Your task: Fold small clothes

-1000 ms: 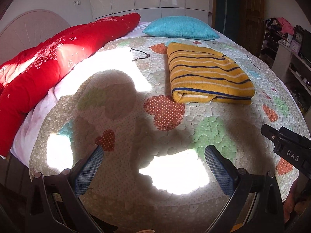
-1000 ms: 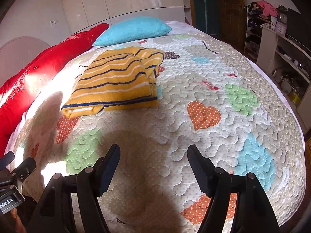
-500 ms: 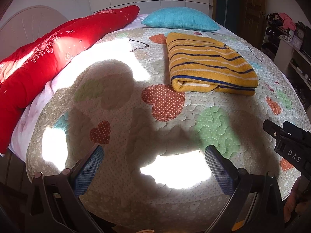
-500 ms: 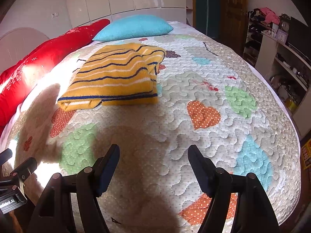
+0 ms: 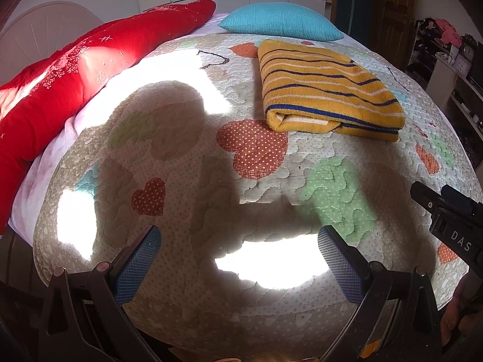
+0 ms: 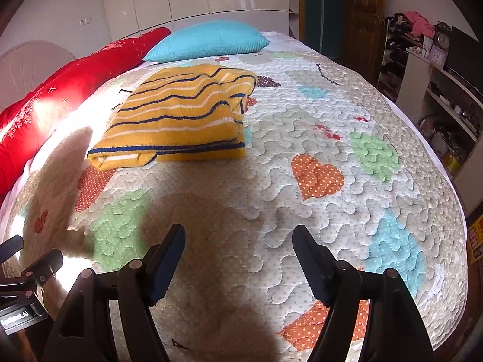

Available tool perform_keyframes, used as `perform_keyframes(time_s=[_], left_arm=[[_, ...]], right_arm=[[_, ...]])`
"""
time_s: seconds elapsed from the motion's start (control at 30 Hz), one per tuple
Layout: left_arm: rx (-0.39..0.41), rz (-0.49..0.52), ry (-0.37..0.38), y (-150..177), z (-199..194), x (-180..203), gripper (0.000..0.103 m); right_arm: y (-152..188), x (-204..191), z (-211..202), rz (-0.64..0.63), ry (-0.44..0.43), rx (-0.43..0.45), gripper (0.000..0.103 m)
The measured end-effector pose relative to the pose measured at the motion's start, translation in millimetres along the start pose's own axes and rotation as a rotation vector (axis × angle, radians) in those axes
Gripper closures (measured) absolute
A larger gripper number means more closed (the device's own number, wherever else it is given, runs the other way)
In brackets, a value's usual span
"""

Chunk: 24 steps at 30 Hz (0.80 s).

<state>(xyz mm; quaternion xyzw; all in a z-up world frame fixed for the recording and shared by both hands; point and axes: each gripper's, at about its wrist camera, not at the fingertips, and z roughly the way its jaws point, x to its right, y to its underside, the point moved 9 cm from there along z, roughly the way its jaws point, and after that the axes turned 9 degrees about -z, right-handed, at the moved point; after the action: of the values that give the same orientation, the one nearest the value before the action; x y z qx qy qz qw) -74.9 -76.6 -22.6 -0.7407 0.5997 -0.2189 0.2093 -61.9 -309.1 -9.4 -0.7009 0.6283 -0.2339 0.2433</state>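
The striped yellow garment (image 5: 327,90) lies folded on the quilt (image 5: 241,199) toward one o'clock of the left gripper (image 5: 238,259) and eleven o'clock of the right gripper (image 6: 238,259). Both hover with jaws spread wide, holding nothing. The loose inner layer showing at its near edge could snag on a finger and pull the fold apart.

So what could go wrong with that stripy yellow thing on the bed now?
The folded yellow knit garment with navy stripes has a loose end poking out at its near corner, so a nudge may undo the fold. Both tools, left tool and right tool, hang open above the patchwork heart quilt; reaching in carelessly might snag it.
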Motion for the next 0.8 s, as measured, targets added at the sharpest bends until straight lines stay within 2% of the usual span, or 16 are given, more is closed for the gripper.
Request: perform_keyframes(time_s=[0.3,0.5,0.8], left_arm=[[-0.047,-0.005,0.006,10,12,0,0.0],[-0.117,-0.017,0.014,23,31,-2,0.0],[-0.123,-0.03,0.014,25,39,-4,0.0]], right_arm=[[4,1,4,-0.001,-0.001,-0.008,0.024],[9,1,8,0.003,0.0,-0.022,0.024],[12,-1,10,0.003,-0.005,-0.031,0.024]])
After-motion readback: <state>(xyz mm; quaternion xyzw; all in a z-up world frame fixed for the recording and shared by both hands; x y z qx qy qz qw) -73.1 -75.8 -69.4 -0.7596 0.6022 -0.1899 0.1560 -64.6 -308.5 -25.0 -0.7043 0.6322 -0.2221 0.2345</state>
